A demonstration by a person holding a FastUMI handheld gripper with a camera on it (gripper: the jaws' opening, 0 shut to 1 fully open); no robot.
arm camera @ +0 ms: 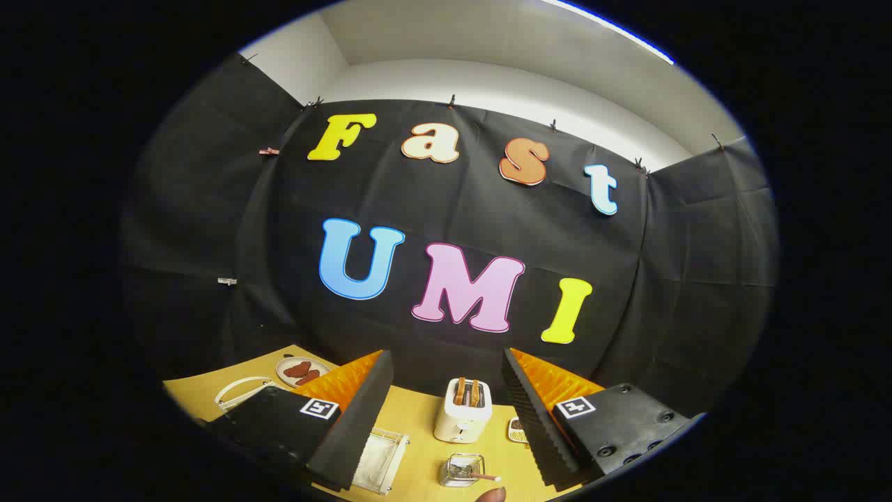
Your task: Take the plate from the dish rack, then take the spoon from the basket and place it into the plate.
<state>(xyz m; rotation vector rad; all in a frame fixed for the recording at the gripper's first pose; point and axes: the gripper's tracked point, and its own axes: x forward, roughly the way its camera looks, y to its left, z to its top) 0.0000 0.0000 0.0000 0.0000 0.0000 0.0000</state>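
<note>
the gripper (446,411) hangs high over a yellow table (418,418), its two fingers (355,411) spread wide apart with nothing between them, so it has hold of nothing. as far as this view tells, the task looks barely begun: no plate is in the fingers and none is set out ready for the spoon. the dish rack (380,460) lies on the table below and just right of the left finger, partly hidden by it, and whether a plate sits in it cannot be told from here. the basket (461,470) is a small wire one, near, between the fingers and a little right of the rack, with what looks like the spoon (481,477) in it, its handle poking out to the right. so both steps seem left to do: lift the plate out, then fetch the spoon and lay it in the plate. around them, a white toaster (463,410) with two slices in its slots stands farther off between the fingers, close behind the basket, and could crowd a reach for the spoon. a small dish (516,430) sits just beside the right finger. far to the left is a plate of food (302,370) and a white wire stand (240,390). a fingertip (493,495) shows at the near edge.
</note>
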